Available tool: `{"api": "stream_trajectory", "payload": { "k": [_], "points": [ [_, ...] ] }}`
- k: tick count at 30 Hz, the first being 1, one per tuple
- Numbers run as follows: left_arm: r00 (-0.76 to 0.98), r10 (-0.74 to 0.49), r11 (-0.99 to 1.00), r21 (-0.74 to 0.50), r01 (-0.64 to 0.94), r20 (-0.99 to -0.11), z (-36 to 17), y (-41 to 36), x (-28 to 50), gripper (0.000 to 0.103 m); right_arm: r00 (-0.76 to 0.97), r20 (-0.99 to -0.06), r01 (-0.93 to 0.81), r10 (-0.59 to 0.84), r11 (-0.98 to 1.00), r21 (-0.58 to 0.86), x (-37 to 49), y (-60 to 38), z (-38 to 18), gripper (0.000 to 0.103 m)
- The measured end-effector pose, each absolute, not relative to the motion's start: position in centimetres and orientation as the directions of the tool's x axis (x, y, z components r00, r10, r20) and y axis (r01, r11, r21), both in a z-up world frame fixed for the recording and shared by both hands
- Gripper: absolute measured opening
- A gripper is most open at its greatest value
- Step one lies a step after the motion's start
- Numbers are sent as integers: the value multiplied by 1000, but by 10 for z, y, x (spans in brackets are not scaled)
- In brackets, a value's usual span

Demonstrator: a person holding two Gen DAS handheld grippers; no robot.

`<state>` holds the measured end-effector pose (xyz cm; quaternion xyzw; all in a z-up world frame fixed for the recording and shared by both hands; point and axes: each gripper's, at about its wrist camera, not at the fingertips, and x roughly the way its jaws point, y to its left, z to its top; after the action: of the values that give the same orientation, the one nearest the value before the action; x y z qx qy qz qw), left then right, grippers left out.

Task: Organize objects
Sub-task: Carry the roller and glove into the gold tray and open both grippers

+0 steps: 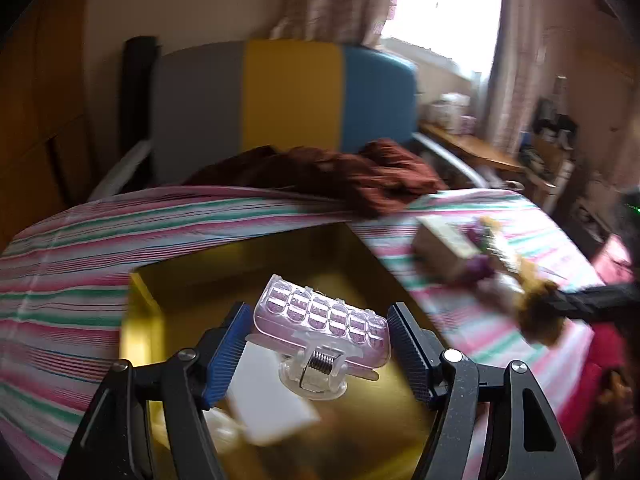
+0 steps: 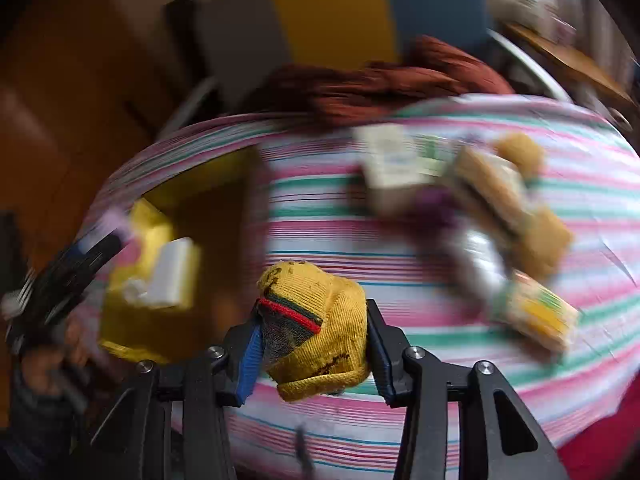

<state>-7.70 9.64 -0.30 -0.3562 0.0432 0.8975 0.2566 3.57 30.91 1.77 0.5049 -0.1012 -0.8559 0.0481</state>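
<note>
hair clip (image 1: 322, 326) sits between our left gripper's (image 1: 318, 350) blue pads (image 1: 230, 346), a clear pinkish claw clip with a metal spring showing at its hinge. the pads look pressed against its two ends, so we'd call that a hold, and the clip hangs over the open yellow box (image 1: 148, 300). inside that box we can make out a white block (image 1: 268, 396) and not much else, it's all smeared.

over on the other side, our right gripper (image 2: 314, 334) is clamped on a balled-up yellow sock (image 2: 320, 320) with a red and green stripe band, both pads squeezing into the knit, and it looks lifted off the bedding. from the left wrist view the same gripper comes in from the right edge with the yellow bundle (image 1: 536, 312) at its tip.

everything is above a bed with a pink, green and white striped sheet (image 1: 64, 280). the yellow box (image 2: 140, 280) rests on it to the left, and the left gripper (image 2: 80, 256) shows up at that side with a hand under it. farther right on the sheet there's a loose pile: a pale carton (image 2: 390, 168), something purple (image 2: 434, 204), more yellow knit things (image 2: 536, 232), too blurry to name properly. a rust-brown cloth (image 1: 352, 176) lies bunched at the far end, in front of a grey, yellow and blue headboard (image 1: 292, 92), with a bright window (image 1: 444, 12) beyond.
</note>
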Motion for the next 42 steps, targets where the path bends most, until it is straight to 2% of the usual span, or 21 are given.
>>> {"api": "stream_trajectory", "payload": {
  "k": [6,10,13,15,17,22,29,33,42],
  "points": [
    [-670,308,-927,-56,-371,-675,-12,65,-131,71,-456,-844,140,-281,-960,244,10,234,14,48],
    [-707,264,-951,-56,-303,-656,-5,44,-148,85,-427,-843,203,-327,-943,263,-2,197,2,52],
    [-734,257,-960,-83,-266,-629,0,26,-146,94,-404,-847,231,-344,-935,270,-8,179,-9,59],
    [-739,247,-966,-102,-237,-627,1,14,-139,95,-399,-848,248,-350,-931,268,-8,171,-12,68],
    [-742,241,-969,-114,-219,-626,0,5,-130,96,-391,-853,265,-347,-929,257,-7,164,-15,71],
    [-746,209,-978,-121,-171,-632,-9,-14,-103,96,-422,-857,274,-295,-943,189,0,159,-18,72],
    [-750,164,-986,-95,-134,-640,-18,-18,-61,96,-636,-761,276,-128,-959,-69,22,143,5,72],
    [-760,147,-989,-96,-111,-634,-16,-14,-43,99,-691,-723,199,9,-959,-201,28,139,4,72],
    [-787,110,-994,-56,-95,-608,-9,-5,-14,102,-642,-766,204,-27,-969,-137,30,142,-13,71]
  ]
}}
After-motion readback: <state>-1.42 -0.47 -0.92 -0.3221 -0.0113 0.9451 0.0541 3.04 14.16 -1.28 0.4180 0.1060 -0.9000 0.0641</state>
